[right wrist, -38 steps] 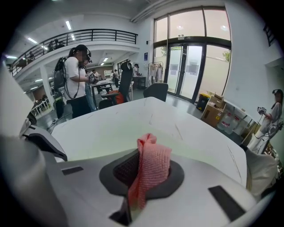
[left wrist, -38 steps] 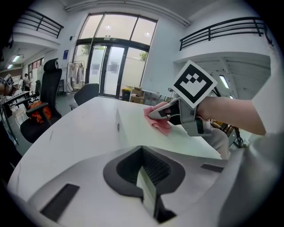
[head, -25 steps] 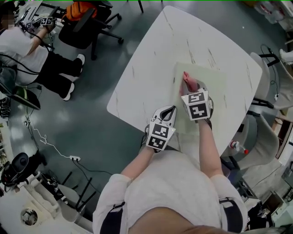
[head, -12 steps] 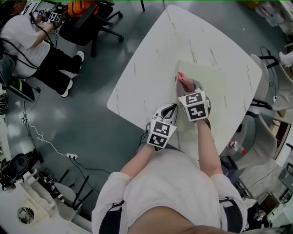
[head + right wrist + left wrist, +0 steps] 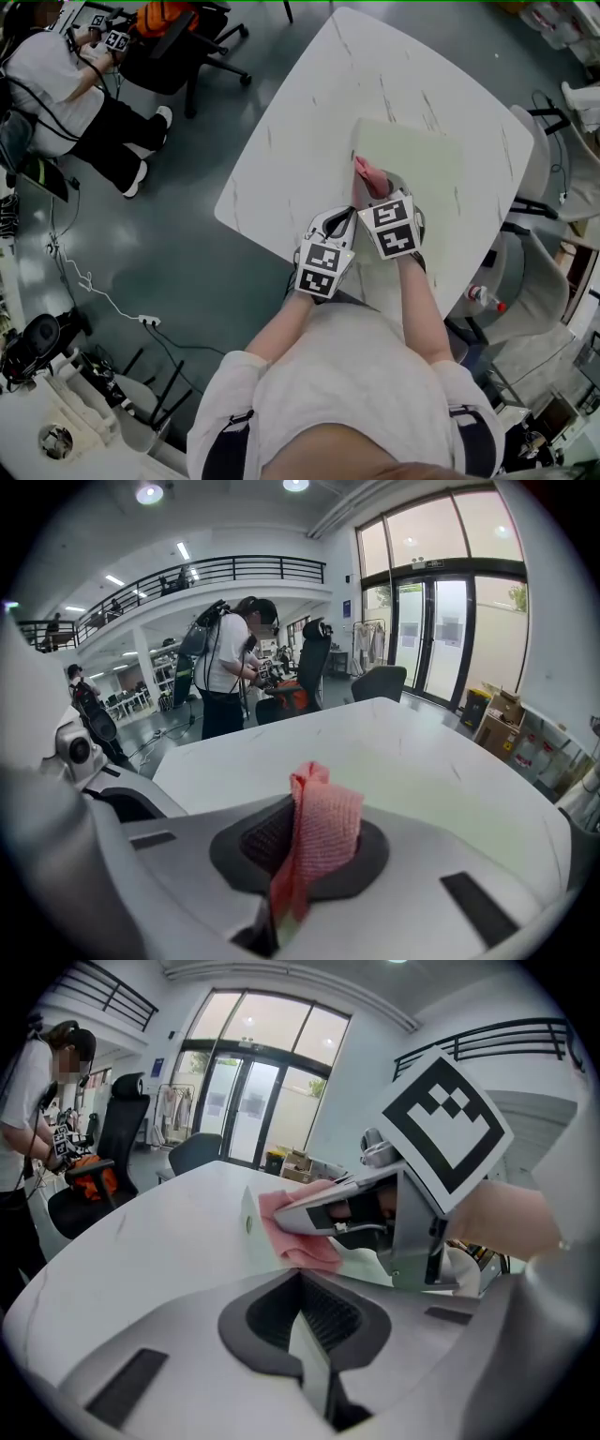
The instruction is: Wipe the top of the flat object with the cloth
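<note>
A pale green flat board (image 5: 422, 159) lies on the white marble-look table (image 5: 300, 141). My right gripper (image 5: 371, 190) is shut on a pink cloth (image 5: 364, 173), which rests at the board's near-left edge. In the right gripper view the cloth (image 5: 323, 836) stands folded between the jaws of the right gripper (image 5: 295, 864), with the board (image 5: 469, 808) ahead. My left gripper (image 5: 343, 225) sits just left of it near the table's front edge, apparently shut and holding nothing. The left gripper view shows the left gripper (image 5: 302, 1326), the cloth (image 5: 305, 1241) and the board's edge (image 5: 249, 1227).
A seated person (image 5: 56, 84) with grippers and a black office chair (image 5: 183, 47) are on the floor at the upper left. A grey chair (image 5: 548, 272) and a bottle (image 5: 483, 300) stand to the table's right. Cables (image 5: 94, 291) trail on the floor.
My right gripper has drawn the cloth back across the board toward its near-left edge. The left gripper has stayed beside it.
</note>
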Available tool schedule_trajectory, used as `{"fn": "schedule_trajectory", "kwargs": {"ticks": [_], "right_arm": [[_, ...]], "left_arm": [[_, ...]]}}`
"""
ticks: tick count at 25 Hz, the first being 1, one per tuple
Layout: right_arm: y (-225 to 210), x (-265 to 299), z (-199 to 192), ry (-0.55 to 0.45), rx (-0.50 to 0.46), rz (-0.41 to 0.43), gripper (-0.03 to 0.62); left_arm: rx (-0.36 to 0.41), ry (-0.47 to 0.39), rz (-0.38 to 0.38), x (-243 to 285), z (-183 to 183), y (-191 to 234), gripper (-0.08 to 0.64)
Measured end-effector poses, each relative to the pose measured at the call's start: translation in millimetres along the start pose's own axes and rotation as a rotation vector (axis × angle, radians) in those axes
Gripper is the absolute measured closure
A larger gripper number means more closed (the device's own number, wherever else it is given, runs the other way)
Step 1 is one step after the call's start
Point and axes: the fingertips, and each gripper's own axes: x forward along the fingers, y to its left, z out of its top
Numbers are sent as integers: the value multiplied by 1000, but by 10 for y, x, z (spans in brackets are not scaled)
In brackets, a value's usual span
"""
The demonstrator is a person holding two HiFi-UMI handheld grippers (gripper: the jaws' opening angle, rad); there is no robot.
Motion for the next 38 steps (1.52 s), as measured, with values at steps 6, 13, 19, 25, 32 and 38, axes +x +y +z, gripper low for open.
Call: {"fn": "schedule_trajectory", "kwargs": {"ticks": [6, 13, 19, 25, 32, 38], "right_arm": [[-278, -181, -234, 10, 32, -53, 563], [-768, -482, -563, 23, 79, -137, 563], [-1082, -712, -795, 26, 110, -179, 563], [-1399, -968, -1035, 23, 139, -225, 563], [-1492, -1073, -1115, 5, 139, -226, 563], [-1502, -1068, -1131, -9, 145, -226, 562]], "left_arm": [[-7, -8, 29, -3, -1, 0, 545], [-16, -14, 61, 2, 9, -2, 545], [-25, -11, 89, 1, 13, -9, 545], [-31, -22, 123, 2, 7, -24, 545], [-37, -47, 158, -150, 34, -85, 546], [-75, -13, 148, -316, -227, -244, 545]]}}
